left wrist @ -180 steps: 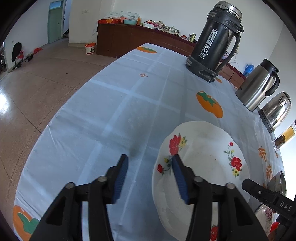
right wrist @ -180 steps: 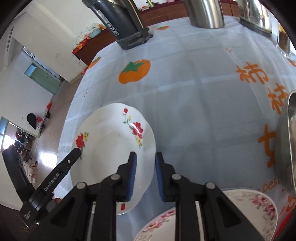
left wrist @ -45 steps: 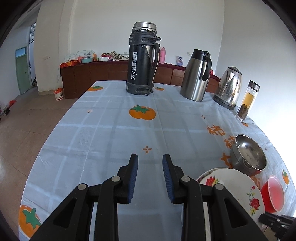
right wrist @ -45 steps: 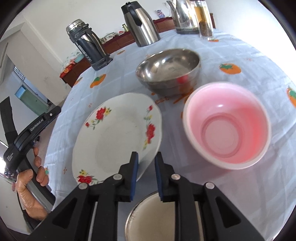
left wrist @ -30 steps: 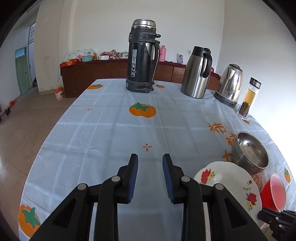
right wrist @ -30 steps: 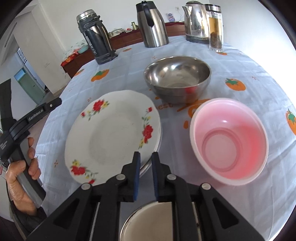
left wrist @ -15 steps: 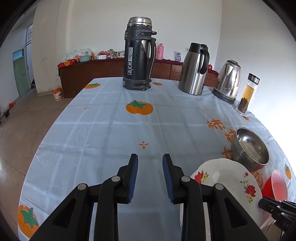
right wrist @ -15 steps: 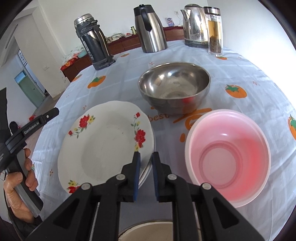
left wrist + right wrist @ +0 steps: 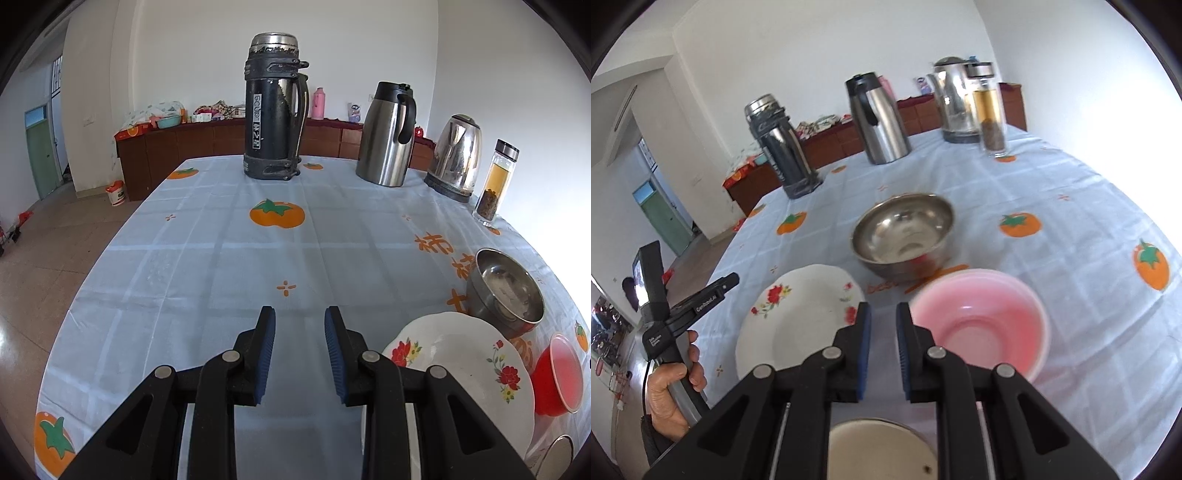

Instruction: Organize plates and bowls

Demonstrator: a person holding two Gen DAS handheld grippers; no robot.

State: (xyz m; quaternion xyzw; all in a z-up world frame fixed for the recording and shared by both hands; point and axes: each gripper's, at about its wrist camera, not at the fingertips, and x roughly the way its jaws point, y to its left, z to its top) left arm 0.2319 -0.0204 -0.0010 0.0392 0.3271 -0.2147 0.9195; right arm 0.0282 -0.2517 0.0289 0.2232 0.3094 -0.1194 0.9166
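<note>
Left wrist view: wide bare tablecloth (image 9: 229,258) ahead toward the far edge; flowered plate (image 9: 461,354), steel bowl (image 9: 506,288), red bowl (image 9: 561,373) crowding the right edge. Left gripper (image 9: 300,350) parted, empty.

Right wrist view: right gripper (image 9: 882,343) slightly parted, gripping nothing, above the gap between flowered plate (image 9: 798,317) and pink bowl (image 9: 979,325); steel bowl (image 9: 905,232) behind.

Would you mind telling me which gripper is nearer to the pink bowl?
Right. The right gripper hangs just beside the pink bowl, at its near-left rim. The left gripper sits farther off, beyond the flowered plate.
</note>
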